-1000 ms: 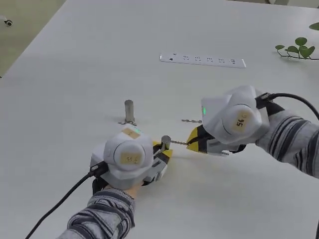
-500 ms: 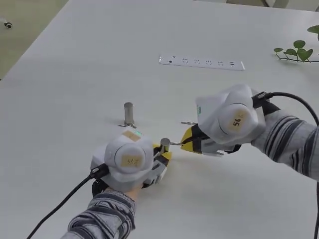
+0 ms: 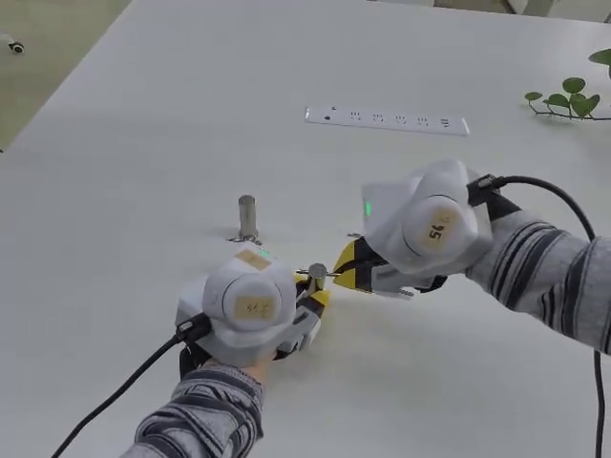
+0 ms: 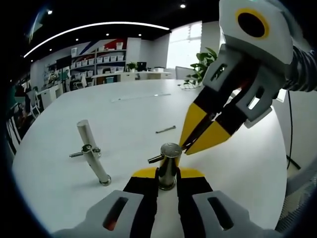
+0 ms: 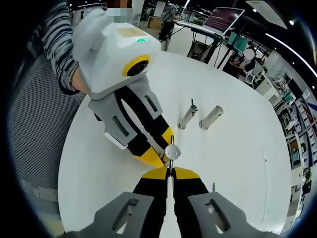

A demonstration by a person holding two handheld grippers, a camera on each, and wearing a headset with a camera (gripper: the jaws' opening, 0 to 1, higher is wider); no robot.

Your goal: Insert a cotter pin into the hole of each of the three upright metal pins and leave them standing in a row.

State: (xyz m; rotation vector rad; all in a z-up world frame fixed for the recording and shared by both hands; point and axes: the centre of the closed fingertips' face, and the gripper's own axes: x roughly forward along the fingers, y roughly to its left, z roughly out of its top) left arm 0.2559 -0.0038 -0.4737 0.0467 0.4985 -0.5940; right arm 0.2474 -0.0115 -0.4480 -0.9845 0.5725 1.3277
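I have two grippers on the job. My left gripper (image 3: 312, 290) is closed on the lower part of one metal pin (image 3: 317, 274) and holds it upright on the table (image 3: 191, 114). My right gripper (image 3: 346, 275) is pinched shut on one cotter pin (image 5: 171, 164), level with the top of that pin. In my left gripper view its tip pokes out the far side of the pin. I count two metal pins for certain. The second metal pin (image 3: 247, 214) stands free, away to the left, with a second cotter pin (image 4: 84, 151) through it. In my right gripper view two grey shafts (image 5: 211, 117) lean side by side past the work, and I cannot tell whether both are pins. That gives three cotter pins with the loose cotter pin (image 4: 165, 129), which lies flat on the table beyond my right gripper. My two striped sleeves (image 3: 549, 277) run back from the grippers. The table is plain white, smooth and a little glossy. It carries one long white power strip (image 3: 387, 119) towards its far side and a sprig of green plant (image 3: 571, 93) at the right edge. Around it is an open workshop with shelves (image 4: 94, 67) along one wall, bright windows (image 4: 185, 47), a curved strip of ceiling light (image 4: 99, 27), and desks with a monitor (image 5: 225, 17).
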